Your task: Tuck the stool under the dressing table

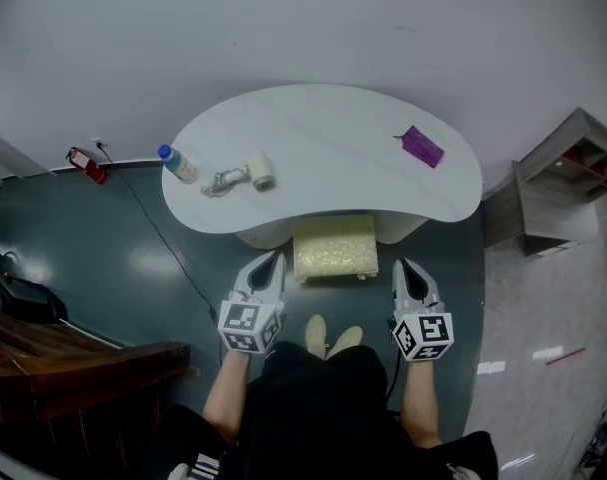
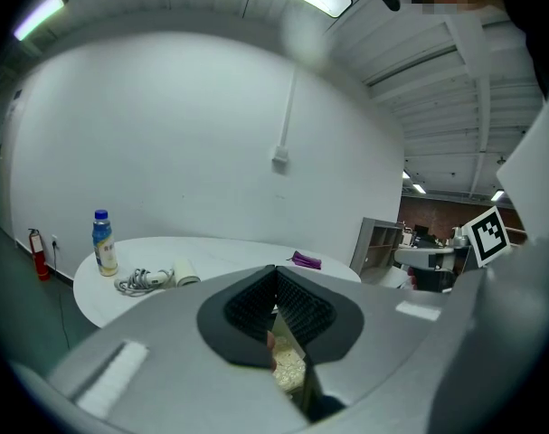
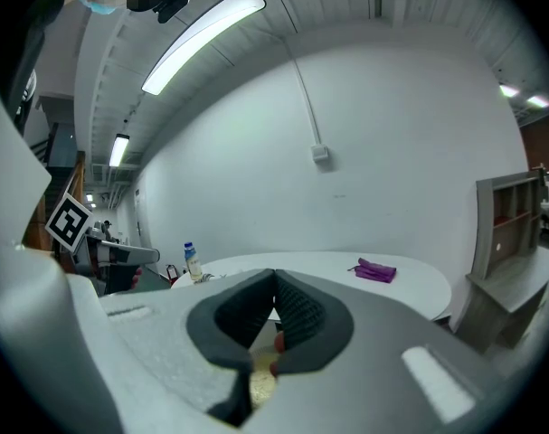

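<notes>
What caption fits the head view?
Both shut, the left gripper and right gripper flank a cream stool at the white dressing table's front edge.

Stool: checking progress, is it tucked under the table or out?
Mostly out: the stool stands in front of the dressing table, its cushion top exposed.

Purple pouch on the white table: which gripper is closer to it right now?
Right. The right gripper hangs nearly in line with the flat purple pouch; the left gripper is beyond the gold cushioned stool, farther off.
</notes>
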### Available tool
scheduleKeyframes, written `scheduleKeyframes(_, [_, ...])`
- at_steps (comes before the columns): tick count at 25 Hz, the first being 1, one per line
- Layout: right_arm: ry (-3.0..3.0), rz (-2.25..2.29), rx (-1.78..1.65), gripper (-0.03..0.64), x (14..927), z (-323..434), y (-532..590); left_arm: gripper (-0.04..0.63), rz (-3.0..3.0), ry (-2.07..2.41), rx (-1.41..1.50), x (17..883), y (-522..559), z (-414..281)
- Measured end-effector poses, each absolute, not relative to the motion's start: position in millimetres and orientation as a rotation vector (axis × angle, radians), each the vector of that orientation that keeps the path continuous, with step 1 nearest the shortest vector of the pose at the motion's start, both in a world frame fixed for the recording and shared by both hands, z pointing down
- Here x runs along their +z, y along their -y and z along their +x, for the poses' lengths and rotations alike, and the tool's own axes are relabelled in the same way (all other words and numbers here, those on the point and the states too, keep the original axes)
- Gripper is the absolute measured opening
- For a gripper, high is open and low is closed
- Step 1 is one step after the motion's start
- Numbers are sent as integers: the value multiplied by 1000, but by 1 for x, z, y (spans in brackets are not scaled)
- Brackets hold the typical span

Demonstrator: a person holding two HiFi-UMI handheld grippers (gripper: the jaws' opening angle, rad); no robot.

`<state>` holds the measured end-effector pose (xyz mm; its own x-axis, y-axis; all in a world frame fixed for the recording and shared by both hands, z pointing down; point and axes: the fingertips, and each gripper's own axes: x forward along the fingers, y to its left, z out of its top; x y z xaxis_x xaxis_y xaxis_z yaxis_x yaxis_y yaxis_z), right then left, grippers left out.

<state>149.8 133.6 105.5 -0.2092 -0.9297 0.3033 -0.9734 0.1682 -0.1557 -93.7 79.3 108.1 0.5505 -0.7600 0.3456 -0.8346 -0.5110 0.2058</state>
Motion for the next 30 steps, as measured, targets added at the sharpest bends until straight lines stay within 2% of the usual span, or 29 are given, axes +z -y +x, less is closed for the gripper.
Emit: scheduleKeyframes(30, [2292,1889,497,3,112,164,-106,6,2471,1275,321,118,-47,-71])
